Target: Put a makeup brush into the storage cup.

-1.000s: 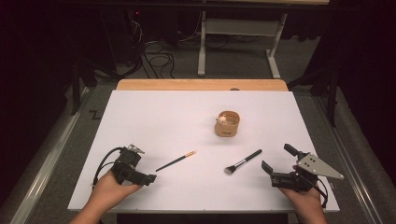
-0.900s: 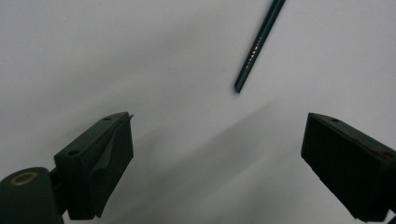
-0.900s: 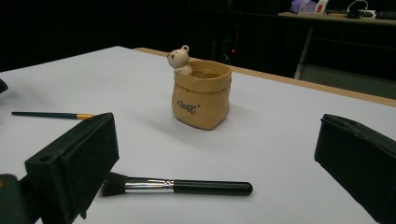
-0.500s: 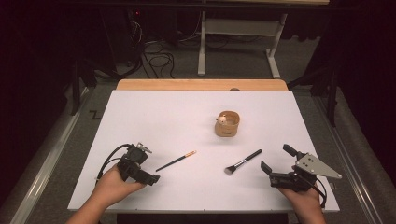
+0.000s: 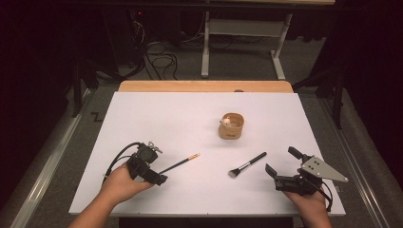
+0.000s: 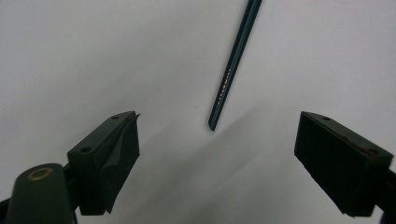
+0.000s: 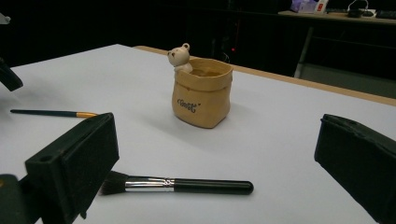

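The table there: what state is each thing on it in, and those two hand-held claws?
Thin brush: lying flat, handle end between the open jaws, untouched.
Makeup brush: lying flat, untouched.
Bear pot: upright, nothing visibly sticking out of it.
Left gripper: open; jaws have just been closing slightly around the thin brush's end.
Right gripper: open, pointing toward the makeup brush.
Table: white top.

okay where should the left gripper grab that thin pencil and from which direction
Grip the pencil on its dark shaft near the blunt end, coming down from above with the open left gripper straddling it crosswise; it lies flat on the table.
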`<action>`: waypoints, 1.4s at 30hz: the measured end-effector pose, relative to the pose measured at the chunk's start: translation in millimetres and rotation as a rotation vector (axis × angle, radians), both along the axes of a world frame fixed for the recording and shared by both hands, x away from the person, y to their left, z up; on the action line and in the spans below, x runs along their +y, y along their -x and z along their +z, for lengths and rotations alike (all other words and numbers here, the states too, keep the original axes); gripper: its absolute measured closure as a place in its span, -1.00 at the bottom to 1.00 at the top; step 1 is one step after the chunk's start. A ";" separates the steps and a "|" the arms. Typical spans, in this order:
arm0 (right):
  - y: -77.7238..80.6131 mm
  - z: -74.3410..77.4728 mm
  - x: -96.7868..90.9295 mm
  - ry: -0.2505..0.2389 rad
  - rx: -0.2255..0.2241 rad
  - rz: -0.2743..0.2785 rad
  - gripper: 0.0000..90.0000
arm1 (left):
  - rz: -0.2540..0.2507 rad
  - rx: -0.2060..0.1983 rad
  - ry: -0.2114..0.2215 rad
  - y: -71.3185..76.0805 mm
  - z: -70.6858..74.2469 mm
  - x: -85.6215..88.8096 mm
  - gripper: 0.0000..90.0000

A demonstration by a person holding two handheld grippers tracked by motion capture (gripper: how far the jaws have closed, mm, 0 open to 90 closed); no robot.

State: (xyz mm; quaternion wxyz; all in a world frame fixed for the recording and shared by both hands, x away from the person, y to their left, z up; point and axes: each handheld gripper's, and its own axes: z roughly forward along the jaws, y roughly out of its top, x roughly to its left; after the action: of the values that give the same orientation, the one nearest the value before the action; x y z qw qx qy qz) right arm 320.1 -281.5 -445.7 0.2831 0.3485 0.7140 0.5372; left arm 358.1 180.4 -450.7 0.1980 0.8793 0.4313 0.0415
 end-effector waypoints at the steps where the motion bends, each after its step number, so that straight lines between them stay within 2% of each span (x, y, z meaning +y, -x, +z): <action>1: -0.6 0.1 -0.2 0.004 -0.008 0.004 -0.99 | 0.003 -0.002 -0.001 -0.6 0.3 -1.1 -0.67; 13: -0.2 0.5 -1.4 -0.006 -0.008 0.000 -0.99 | 0.013 -0.023 0.015 -8.7 1.5 -11.9 -0.66; 22: -0.1 0.3 -1.1 -0.014 0.001 -0.001 -0.99 | -0.007 -0.019 0.008 -13.3 2.4 -21.1 -0.66; 28: -0.5 0.4 -1.6 -0.018 -0.002 0.001 -0.99 | -0.015 -0.020 0.023 -16.7 2.1 -25.1 -0.60; 34: -0.3 0.4 -1.5 -0.020 -0.002 0.003 -0.99 | -0.031 -0.031 0.011 -19.2 2.4 -32.2 -0.60; 42: -0.6 0.4 -1.3 -0.019 -0.002 0.005 -0.98 | -0.047 -0.021 0.005 -22.3 2.5 -39.5 -0.53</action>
State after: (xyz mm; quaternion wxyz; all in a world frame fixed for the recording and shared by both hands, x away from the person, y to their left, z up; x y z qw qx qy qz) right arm 320.7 -282.8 -445.3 0.2792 0.3487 0.7095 0.5451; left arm 380.3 140.9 -448.2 0.2055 0.8881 0.4087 0.0452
